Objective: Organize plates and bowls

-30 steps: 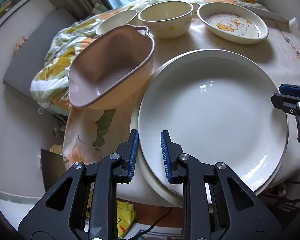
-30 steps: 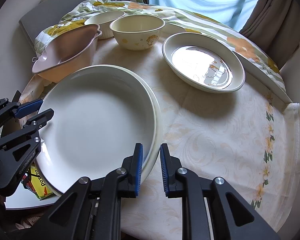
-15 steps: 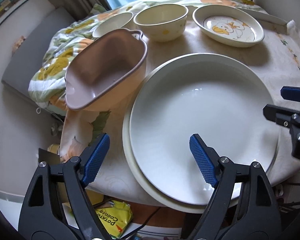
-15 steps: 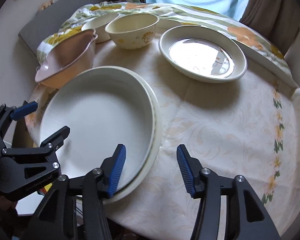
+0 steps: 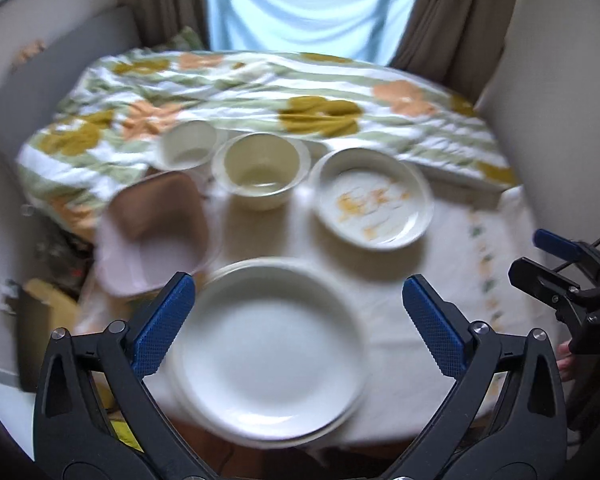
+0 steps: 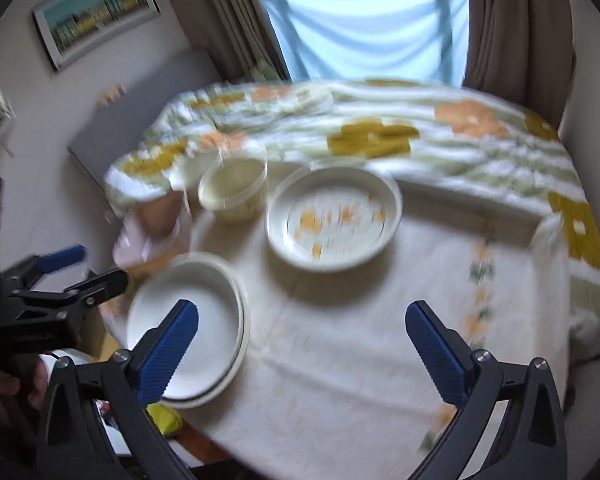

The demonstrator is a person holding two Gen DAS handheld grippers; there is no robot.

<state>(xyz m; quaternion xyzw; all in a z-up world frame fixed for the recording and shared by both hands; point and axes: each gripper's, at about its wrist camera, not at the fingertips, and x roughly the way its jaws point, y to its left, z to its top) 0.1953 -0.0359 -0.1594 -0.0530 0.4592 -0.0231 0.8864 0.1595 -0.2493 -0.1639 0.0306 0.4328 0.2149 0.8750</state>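
Both of our grippers have pulled back and up from the stacked white plates since a second ago, when each was pinched nearly shut at the stack's rim; now each stands spread wide and holds nothing. Through the left wrist camera, the left gripper (image 5: 298,312) hangs above the stacked white plates (image 5: 272,356), which lie just ahead of and between its blue pads (image 5: 162,322), untouched, at the near edge of the table. We count two plates by the doubled rim, though blur softens it. Ahead and to the left of that gripper sits the pink baking dish (image 5: 156,232), just beside the stack. Further ahead is the cream bowl (image 5: 260,170), with a smaller white bowl (image 5: 188,144) behind it to the left. Ahead and to the right sits the patterned shallow dish (image 5: 374,200), well apart from the stack. Our right gripper (image 5: 556,268) shows at the right edge of this view.

From the right wrist camera, the right gripper (image 6: 302,334) is over bare tablecloth (image 6: 340,360), the stack to the left by its left pad, the patterned dish ahead. A floral quilt (image 6: 440,136) covers the far side, before curtains (image 6: 512,20) and a window (image 6: 364,28). A framed picture (image 6: 96,12) hangs at upper left.
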